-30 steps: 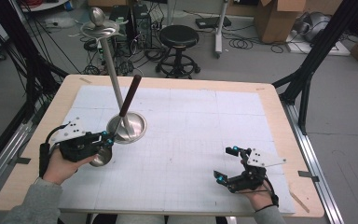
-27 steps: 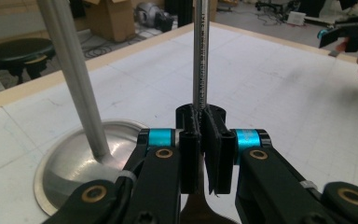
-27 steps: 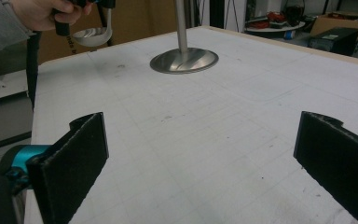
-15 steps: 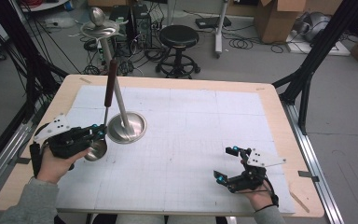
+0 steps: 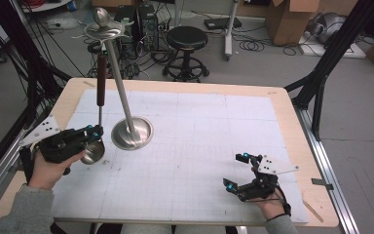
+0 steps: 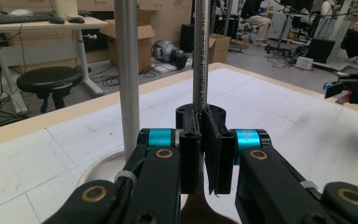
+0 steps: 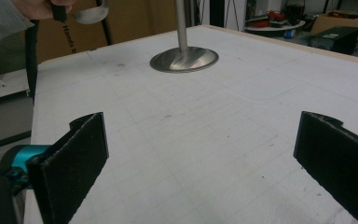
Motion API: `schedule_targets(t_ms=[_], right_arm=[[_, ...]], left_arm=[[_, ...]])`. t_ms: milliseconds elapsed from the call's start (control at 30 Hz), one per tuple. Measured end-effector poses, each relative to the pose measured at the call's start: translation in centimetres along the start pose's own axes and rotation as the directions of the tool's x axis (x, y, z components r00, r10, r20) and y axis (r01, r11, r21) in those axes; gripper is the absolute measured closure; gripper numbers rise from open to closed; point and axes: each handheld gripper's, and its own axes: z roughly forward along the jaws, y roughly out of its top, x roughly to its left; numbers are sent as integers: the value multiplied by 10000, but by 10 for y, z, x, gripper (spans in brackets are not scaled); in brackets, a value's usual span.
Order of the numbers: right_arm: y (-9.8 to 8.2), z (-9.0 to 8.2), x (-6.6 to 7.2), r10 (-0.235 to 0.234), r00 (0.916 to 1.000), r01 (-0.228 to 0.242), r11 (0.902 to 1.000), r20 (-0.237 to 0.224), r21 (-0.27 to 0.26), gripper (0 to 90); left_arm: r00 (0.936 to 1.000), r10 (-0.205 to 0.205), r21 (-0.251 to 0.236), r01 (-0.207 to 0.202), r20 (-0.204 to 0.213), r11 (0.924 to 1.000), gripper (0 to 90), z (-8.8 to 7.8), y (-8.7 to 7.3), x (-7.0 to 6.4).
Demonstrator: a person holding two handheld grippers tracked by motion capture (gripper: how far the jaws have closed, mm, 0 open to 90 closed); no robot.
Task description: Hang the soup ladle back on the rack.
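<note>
One camera looks down on my bench [image 5: 185, 146] from above; one rides low on each gripper, close behind its jaws, and all three catch the metal stand [image 5: 132, 132]

Glossy metal ladle [image 5: 93, 151], brushed metal stand [image 5: 132, 133], matt wooden table [image 5: 292, 122].

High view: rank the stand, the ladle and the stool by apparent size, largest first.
1. Stand: tallest, from its round base to the knob on top.
2. Ladle: shorter, held upright in the shut left gripper.
3. Stool: looks smallest, but it stands farther off, so unsure.
</note>
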Motion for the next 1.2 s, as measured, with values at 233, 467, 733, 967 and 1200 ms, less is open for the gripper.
schedule_targets(t_ms=[233, 467, 733, 967, 1200], right_arm=[[0, 0, 0, 20, 10000, -19, 10000, -45, 26, 22], [1, 0, 1, -40, 10000, 40, 10000, -50, 20, 22], [1, 0, 1, -51, 10000, 51, 10000, -60, 8, 22], [0, 0, 2, -19, 10000, 19, 10000, -50, 45, 22], [0, 0, 2, 4, 10000, -4, 10000, -32, 38, 22]], left_arm=[[10000, 92, -138, -92, -13, 9999, 845, -7, 3, 3], [10000, 28, -293, -29, -17, 9996, 845, -10, 6, 6], [9998, -134, -478, 128, -115, 9988, 846, -14, 9, 15], [9998, -80, -616, 68, -182, 9981, 845, -20, 17, 21], [9993, -217, -583, 200, -289, 9981, 845, -24, 20, 30]])
